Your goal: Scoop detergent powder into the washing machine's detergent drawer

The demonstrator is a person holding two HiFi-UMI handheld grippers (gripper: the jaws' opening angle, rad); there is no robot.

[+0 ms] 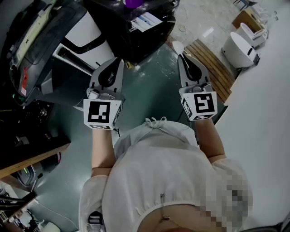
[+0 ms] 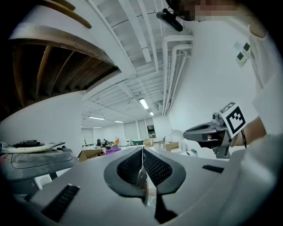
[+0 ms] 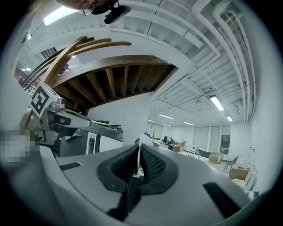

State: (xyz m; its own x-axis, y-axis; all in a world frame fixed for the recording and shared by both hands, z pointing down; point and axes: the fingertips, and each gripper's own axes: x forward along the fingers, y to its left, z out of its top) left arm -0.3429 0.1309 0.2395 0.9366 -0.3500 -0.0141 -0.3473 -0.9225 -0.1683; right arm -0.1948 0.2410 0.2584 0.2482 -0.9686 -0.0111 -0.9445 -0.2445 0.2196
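White shirt cloth (image 1: 158,172) fills the bottom of the head view, with both arms reaching forward over a dark green floor (image 1: 149,90). The left gripper (image 1: 119,60) and right gripper (image 1: 181,56) are grey moulded plastic. Each carries a black-and-white marker cube and points away from the body. A smooth white scoop (image 1: 177,46) with an oval bowl juts past the right gripper's tips, its long axis in line with the jaws. Ahead, nearer the left gripper, stands a dark boxy appliance (image 1: 136,31) with a purple object (image 1: 133,3) on top. Whether this is the washing machine, and where its drawer sits, cannot be told. No powder shows.

In the left gripper view, the ridged black pads are pressed together. Only a thin pale sliver shows at the seam, and it cannot be identified. The right gripper shows to the right, with the scoop's bowl at its tip.

In the right gripper view, the jaws are clenched on the scoop's thin handle, seen edge-on as a white line. The scoop probably has to travel forward and leftward.
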